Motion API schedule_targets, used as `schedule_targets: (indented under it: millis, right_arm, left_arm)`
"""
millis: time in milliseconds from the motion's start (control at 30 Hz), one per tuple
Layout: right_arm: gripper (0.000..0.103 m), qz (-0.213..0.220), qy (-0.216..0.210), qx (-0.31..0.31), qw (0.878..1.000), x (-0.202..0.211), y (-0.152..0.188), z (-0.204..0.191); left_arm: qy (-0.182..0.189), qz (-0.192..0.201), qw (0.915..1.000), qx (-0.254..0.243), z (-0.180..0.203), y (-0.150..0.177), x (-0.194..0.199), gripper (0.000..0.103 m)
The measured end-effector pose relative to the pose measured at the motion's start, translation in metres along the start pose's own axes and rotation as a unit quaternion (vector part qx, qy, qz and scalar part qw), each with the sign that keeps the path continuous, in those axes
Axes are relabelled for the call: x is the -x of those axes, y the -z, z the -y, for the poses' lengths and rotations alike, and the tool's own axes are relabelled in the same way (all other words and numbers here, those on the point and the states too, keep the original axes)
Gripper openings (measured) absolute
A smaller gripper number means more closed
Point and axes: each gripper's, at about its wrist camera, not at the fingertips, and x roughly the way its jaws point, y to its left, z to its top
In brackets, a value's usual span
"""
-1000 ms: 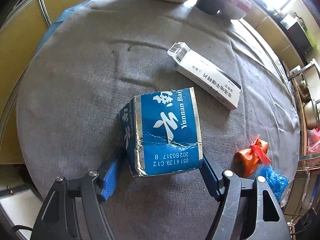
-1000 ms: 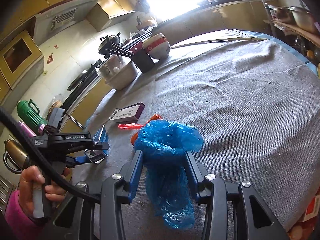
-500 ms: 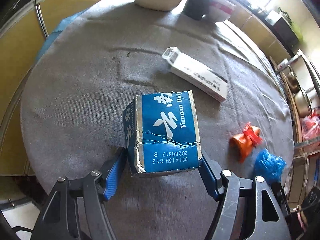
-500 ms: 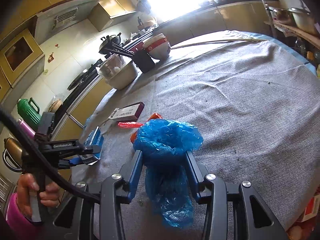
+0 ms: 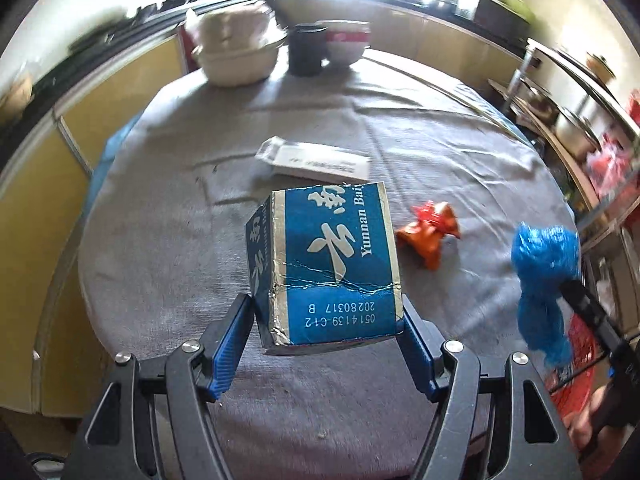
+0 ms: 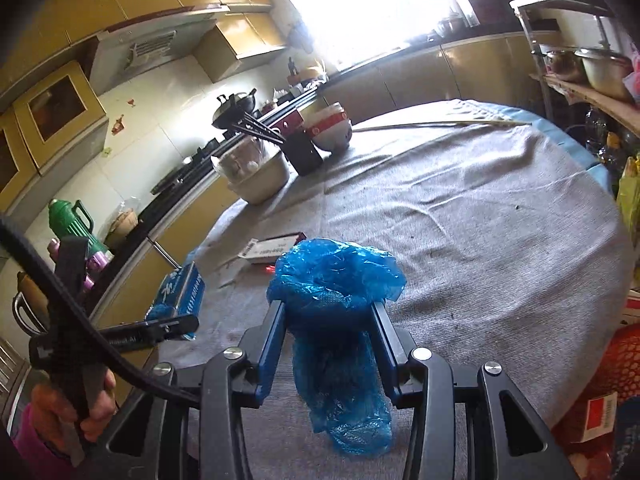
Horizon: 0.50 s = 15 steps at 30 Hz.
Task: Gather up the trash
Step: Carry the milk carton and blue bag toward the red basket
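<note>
My left gripper (image 5: 326, 320) is shut on a crumpled blue carton (image 5: 328, 268) with white lettering, lifted above the grey tablecloth (image 5: 180, 248). The same blue carton (image 6: 178, 294) shows at the left of the right wrist view. My right gripper (image 6: 330, 312) is shut on a crumpled blue plastic bag (image 6: 336, 320) that hangs down between its fingers; this blue bag (image 5: 544, 268) hangs at the right in the left wrist view. An orange and red wrapper (image 5: 430, 232) and a flat white box (image 5: 316, 160) lie on the cloth beyond the carton.
At the table's far edge stand a cream covered pot (image 5: 236, 52), a black holder (image 5: 306, 50) with chopsticks and a red-and-white bowl (image 5: 346, 42). A red mesh item (image 6: 624, 364) sits low at the right, off the table. A person's hand (image 6: 94, 400) grips the left tool.
Both grippers have risen from the table with their loads. The left one tilted up and rolled, so the far dishes, counter and the blue bag came into its view.
</note>
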Motion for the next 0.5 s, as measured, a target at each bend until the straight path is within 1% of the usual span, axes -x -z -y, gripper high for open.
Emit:
schedule_targets:
  millis: [300,500]
  right_arm:
    - [0.045,0.026,0.003,0.006,1.000,0.034,-0.003,-0.005]
    - [0.045,0.040,0.009,0.010,0.999,0.053,-0.005,-0.002]
  left_arm:
    - [-0.007,0.038,0.9971,-0.066,0.040,0.001,0.022,0.071]
    - [-0.016,0.058,0.9939,-0.092,0.058,0.002,0.033,0.071]
